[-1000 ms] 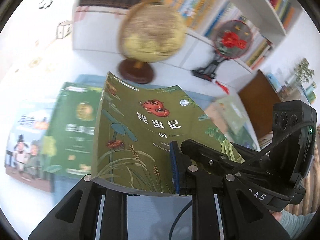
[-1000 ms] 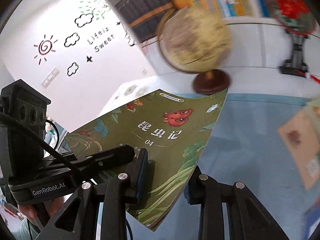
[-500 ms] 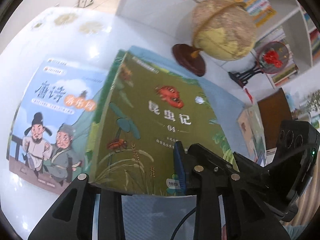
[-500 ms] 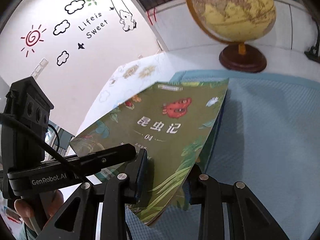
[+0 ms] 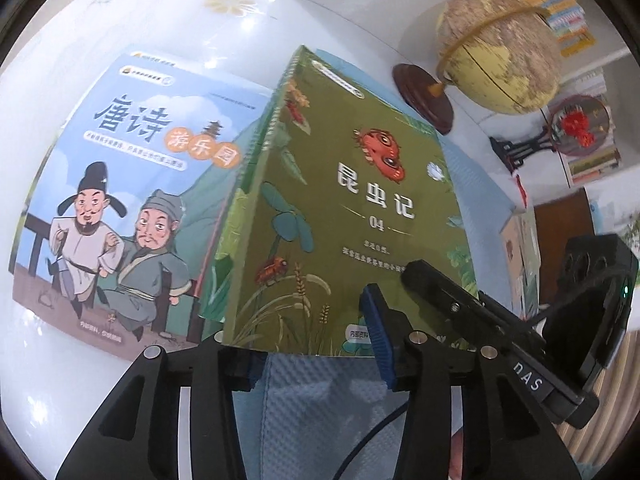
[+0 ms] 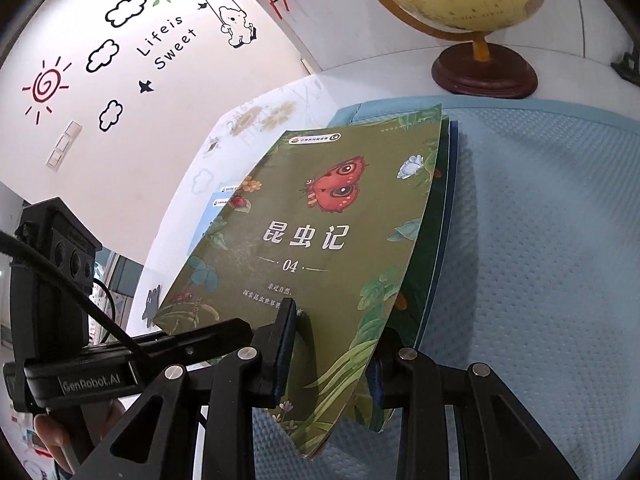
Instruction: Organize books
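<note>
The green insect book (image 5: 340, 208), marked 04 and with a red butterfly, lies on a stack of green books (image 5: 250, 160) on the blue mat (image 5: 320, 408). My left gripper (image 5: 312, 354) straddles its near edge. The jaws are opening, and the blue pad (image 5: 376, 340) stands off the cover. My right gripper (image 6: 332, 356) is shut on the same green book (image 6: 312, 240) at its near right corner, which curls up. One pad (image 6: 284, 344) is on the cover and the other is underneath. A light blue poetry book (image 5: 120, 200) lies flat to the left.
A globe (image 5: 500, 48) on a wooden foot stands behind the stack, with a red fan ornament (image 5: 576, 128) and bookshelves beyond. Another book (image 5: 520, 248) lies on the mat to the right. The white table (image 5: 120, 20) runs out left toward a wall with decals (image 6: 120, 40).
Both grippers came down with the green book, which now rests on the stack. The left jaws have spread apart. The right jaws kept their grip.
</note>
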`<state>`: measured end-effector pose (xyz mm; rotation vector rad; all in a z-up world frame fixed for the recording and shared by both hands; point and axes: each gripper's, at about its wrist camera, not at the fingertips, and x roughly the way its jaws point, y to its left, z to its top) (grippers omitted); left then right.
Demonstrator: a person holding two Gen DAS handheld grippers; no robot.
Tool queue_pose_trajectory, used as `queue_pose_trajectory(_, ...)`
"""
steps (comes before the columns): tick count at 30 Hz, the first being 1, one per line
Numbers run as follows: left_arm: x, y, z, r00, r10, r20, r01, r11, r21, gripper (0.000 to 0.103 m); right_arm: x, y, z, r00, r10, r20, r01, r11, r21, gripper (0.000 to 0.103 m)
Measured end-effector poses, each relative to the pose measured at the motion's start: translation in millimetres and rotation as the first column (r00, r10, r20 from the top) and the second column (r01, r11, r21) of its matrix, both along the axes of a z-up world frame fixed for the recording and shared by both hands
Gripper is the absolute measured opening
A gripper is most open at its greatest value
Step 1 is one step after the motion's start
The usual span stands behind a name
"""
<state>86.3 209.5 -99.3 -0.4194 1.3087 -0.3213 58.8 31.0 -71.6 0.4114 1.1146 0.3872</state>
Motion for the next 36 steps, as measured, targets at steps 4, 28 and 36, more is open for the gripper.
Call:
queue_pose_trajectory(4, 9.2, 3.3, -2.9, 0.999, 0.025, -0.027, -0.024, 1.000, 0.007, 0.044, 3.3, -2.0, -2.5, 1.000, -0.015, -0.009, 0.015, 1.000, 0.002, 0.030)
queue_pose_trajectory(28, -49.9, -175.3, 60.8, 0.978, -0.165, 0.126, 0.149, 0.981, 0.123, 0.044, -103.8, -194.8, 51.9, 0.980, -0.198, 0.008, 0.198, 0.980, -0.007, 0.055)
queue_pose_trajectory(36, -82.4, -339.6, 34.4, 0.908, -0.412, 0.073, 0.407, 0.911, 0.068, 0.044, -176.5, -347.0, 60.6, 0.892, -0.451, 0.031, 0.452, 0.887, -0.090, 0.055)
